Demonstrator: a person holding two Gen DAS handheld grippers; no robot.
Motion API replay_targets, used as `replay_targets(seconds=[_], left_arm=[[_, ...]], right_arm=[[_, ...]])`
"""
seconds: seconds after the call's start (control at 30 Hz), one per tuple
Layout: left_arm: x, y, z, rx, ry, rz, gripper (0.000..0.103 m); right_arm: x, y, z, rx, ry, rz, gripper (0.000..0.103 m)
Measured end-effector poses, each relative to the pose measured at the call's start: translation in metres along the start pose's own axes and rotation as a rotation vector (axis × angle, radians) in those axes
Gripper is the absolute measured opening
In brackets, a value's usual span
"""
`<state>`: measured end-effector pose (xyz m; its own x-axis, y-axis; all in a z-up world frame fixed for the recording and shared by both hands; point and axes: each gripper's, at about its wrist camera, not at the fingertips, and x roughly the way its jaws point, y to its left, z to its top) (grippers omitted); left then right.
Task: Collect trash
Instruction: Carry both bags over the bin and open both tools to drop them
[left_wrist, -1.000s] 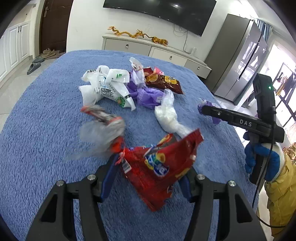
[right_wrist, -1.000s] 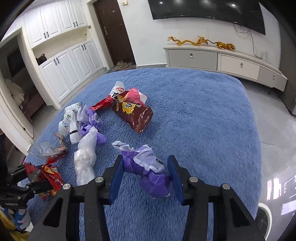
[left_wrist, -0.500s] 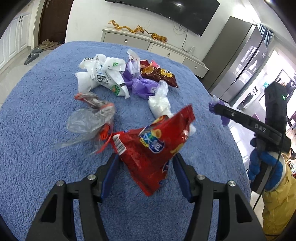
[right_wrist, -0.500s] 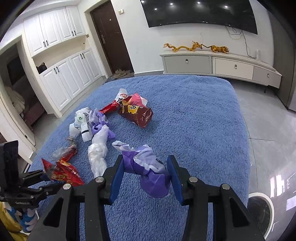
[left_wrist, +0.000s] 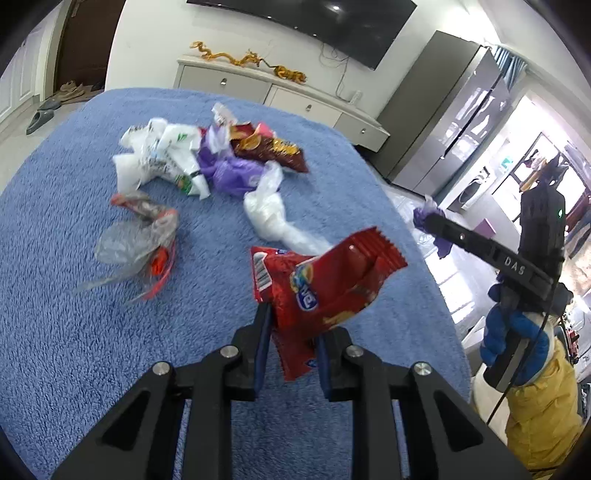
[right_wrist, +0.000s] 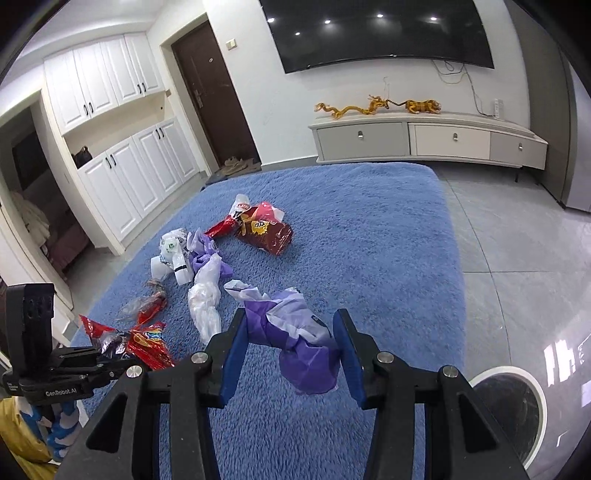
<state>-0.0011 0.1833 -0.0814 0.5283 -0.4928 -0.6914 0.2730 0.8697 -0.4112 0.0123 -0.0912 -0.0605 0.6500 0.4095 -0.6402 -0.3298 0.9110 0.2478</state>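
Observation:
My left gripper (left_wrist: 291, 334) is shut on a red snack bag (left_wrist: 325, 291) and holds it above the blue carpet (left_wrist: 74, 350). My right gripper (right_wrist: 290, 345) is shut on a crumpled purple plastic bag (right_wrist: 295, 336), lifted off the carpet; it also shows in the left wrist view (left_wrist: 428, 218). More trash lies on the carpet: a clear wrapper with red (left_wrist: 136, 240), a white plastic bag (left_wrist: 269, 214), a white printed bag (left_wrist: 162, 158), a purple bag (left_wrist: 232, 173) and a dark red chip bag (left_wrist: 269, 147).
A round white-rimmed bin (right_wrist: 513, 410) stands on the grey tile floor at the right of the carpet. A low TV cabinet (right_wrist: 424, 140) runs along the far wall. White cupboards (right_wrist: 122, 177) and a dark door (right_wrist: 214, 99) are on the left.
My left gripper has closed tighter on the red snack bag and lifted it off the carpet. The right gripper has risen with the purple bag, bringing the bin into view.

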Motion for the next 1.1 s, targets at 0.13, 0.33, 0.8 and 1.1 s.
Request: replay_targets(seconds=[0.13,0.33,0.8,1.1], left_arm=[[-0.007,-0.012,0.012,0.027,-0.015,-0.028,0.021],[0.002,-0.053,0.045,0.099,-0.021,-0.096,0.021],[0.124,-0.237,0.087,0.343,0.101,-0.261,0.021],[0.214,-0.298,0.076,0.41,0.222,-0.226,0.021]], right_arm=[[-0.022,-0.012,-0.002,0.029,-0.038,-0.015,0.044],[-0.062,-0.047,-0.008,0.098,-0.103,-0.075,0.044],[-0.13,-0.176,-0.058,0.33,-0.11,-0.303,0.044],[-0.108,-0.239,-0.083,0.432,0.033,-0.347,0.044]])
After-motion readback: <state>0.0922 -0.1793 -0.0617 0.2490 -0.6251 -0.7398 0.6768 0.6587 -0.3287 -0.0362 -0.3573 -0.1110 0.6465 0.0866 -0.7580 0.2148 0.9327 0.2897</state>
